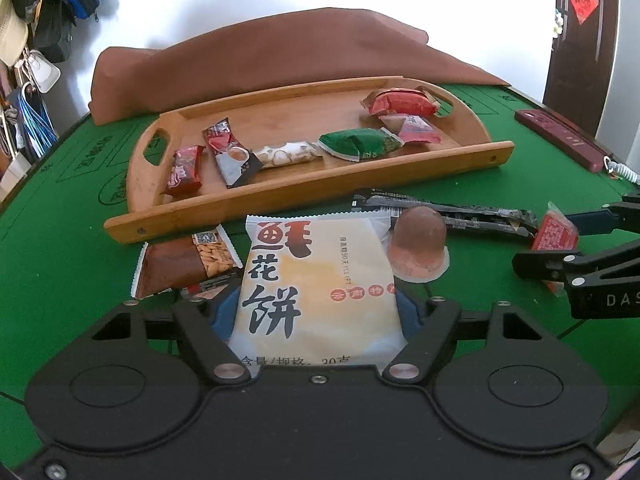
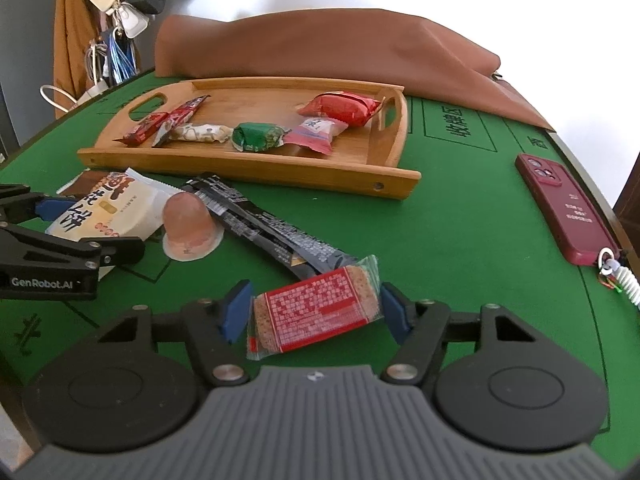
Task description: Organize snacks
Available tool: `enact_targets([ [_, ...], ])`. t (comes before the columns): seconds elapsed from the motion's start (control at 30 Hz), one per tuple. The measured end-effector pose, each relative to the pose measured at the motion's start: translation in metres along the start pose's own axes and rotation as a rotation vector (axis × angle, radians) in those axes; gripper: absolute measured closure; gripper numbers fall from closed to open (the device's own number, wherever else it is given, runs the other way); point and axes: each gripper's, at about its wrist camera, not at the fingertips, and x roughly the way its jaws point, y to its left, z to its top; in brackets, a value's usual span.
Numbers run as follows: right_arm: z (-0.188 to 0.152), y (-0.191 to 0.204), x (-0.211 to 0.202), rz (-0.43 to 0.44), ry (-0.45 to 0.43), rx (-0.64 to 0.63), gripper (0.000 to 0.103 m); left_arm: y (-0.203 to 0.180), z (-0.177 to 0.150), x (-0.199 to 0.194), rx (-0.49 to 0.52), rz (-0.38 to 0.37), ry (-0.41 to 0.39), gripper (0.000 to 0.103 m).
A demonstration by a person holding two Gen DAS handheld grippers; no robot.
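Snacks lie loose on the green desk [image 2: 460, 220], the wooden tray [image 2: 256, 168] at 12 o'clock. Left gripper [image 1: 316, 312] straddles the flower-cake packet [image 1: 320, 280], long axis toward the tray, jaws seemingly pinching its sides. Right gripper [image 2: 316, 312] brackets the red cracker pack [image 2: 316, 308], lying crosswise; jaws spread, left pad apart.

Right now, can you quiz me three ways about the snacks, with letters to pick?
1. Where is the jelly cup? A in the tray; B on the table beside the white pastry packet; C on the phone.
2. How many snacks lie in the wooden tray? A three; B six; C nine.
3. How does the red phone lie? A camera side up; B screen up; C standing.
B, it sits on the green felt next to it; B, six wrappers show; A, its lenses show.
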Motion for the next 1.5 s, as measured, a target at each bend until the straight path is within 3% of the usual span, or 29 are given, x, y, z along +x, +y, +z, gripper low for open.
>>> enact_targets([
  [0.6, 0.025, 0.002, -0.018, 0.017, -0.062, 0.022, 0.034, 0.010, 0.022, -0.022, -0.016, 0.010, -0.064, 0.030],
  [1.0, 0.077, 0.002, -0.002, 0.016, -0.128, 0.033, 0.034, 0.040, 0.068, -0.015, -0.085, 0.026, -0.104, 0.030],
  [1.13, 0.103, 0.000, 0.012, -0.046, -0.168, 0.031, 0.034, 0.057, 0.090, -0.007, -0.126, 0.040, -0.119, 0.030],
  [1.33, 0.146, -0.015, 0.047, -0.014, -0.112, 0.108, 0.034, 0.079, 0.124, 0.017, -0.145, 0.071, -0.113, 0.030],
  [1.5, 0.164, -0.015, 0.080, 0.050, -0.037, 0.130, 0.034, 0.095, 0.148, 0.052, -0.179, 0.071, -0.054, 0.030],
])
